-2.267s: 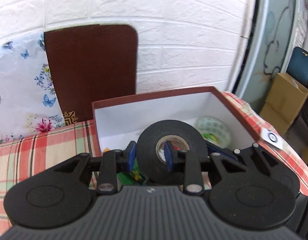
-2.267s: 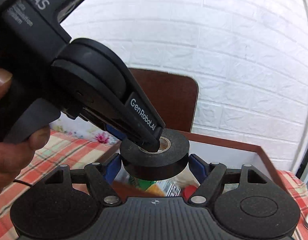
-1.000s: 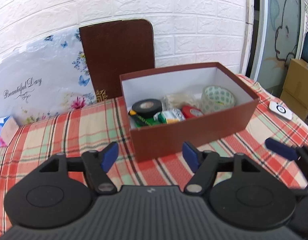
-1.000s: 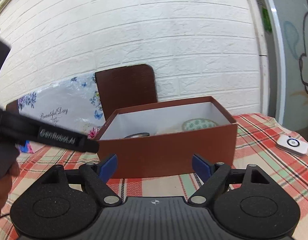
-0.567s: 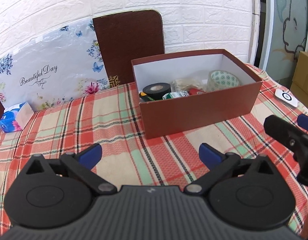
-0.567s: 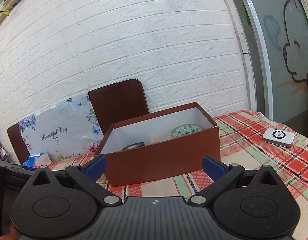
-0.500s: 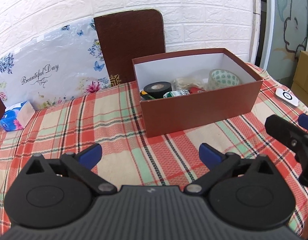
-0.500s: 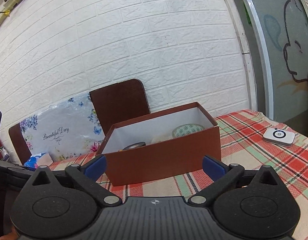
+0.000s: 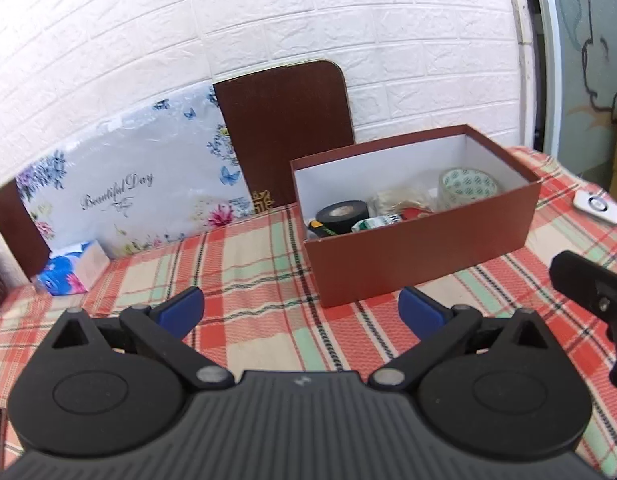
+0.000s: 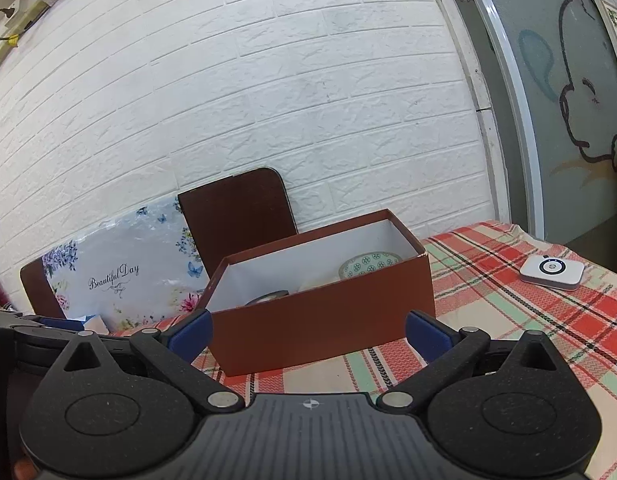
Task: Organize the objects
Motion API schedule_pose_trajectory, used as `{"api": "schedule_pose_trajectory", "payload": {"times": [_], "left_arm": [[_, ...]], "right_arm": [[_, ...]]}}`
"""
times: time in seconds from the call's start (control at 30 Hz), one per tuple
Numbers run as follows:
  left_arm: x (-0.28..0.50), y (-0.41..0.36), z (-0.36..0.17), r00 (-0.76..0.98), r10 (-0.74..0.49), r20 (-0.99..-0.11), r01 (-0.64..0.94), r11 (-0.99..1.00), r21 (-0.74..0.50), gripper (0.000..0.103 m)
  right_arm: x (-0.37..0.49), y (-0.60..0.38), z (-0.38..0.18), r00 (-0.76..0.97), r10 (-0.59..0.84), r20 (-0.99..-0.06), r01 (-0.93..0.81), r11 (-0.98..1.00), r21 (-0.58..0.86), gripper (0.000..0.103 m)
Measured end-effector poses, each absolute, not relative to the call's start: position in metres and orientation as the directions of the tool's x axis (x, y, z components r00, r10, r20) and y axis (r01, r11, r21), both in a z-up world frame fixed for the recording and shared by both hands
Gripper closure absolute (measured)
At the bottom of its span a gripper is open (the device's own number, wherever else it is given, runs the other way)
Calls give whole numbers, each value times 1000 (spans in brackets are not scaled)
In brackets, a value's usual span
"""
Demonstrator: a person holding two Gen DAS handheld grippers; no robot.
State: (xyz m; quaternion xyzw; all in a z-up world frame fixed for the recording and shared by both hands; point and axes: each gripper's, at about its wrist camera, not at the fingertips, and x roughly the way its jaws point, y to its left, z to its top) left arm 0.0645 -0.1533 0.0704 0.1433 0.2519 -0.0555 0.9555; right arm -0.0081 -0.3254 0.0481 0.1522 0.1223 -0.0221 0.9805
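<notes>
Both grippers have backed away from the brown box (image 9: 424,248), left gripper (image 9: 300,310) and right gripper (image 10: 308,332) spread wide and empty, leaving the black tape roll (image 9: 342,216) inside its left end; retreat level to avoid nudging the box.

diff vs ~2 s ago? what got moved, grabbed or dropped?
The left gripper held the black tape roll over the box; it has let go, and the roll now lies inside at the left end. Both grippers, the right gripper too, have pulled back from the box with jaws wide open. The box and the clear tape roll in it stayed put.
</notes>
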Motion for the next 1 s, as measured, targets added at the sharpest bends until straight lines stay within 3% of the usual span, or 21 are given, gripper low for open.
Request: {"api": "schedule_pose_trajectory", "payload": {"times": [1.0], "left_arm": [[81,-169,49,805,-22,-593,204,949,241,0]], "right_arm": [[8,-337,27,947,5,-321,105,940,325,1]]}}
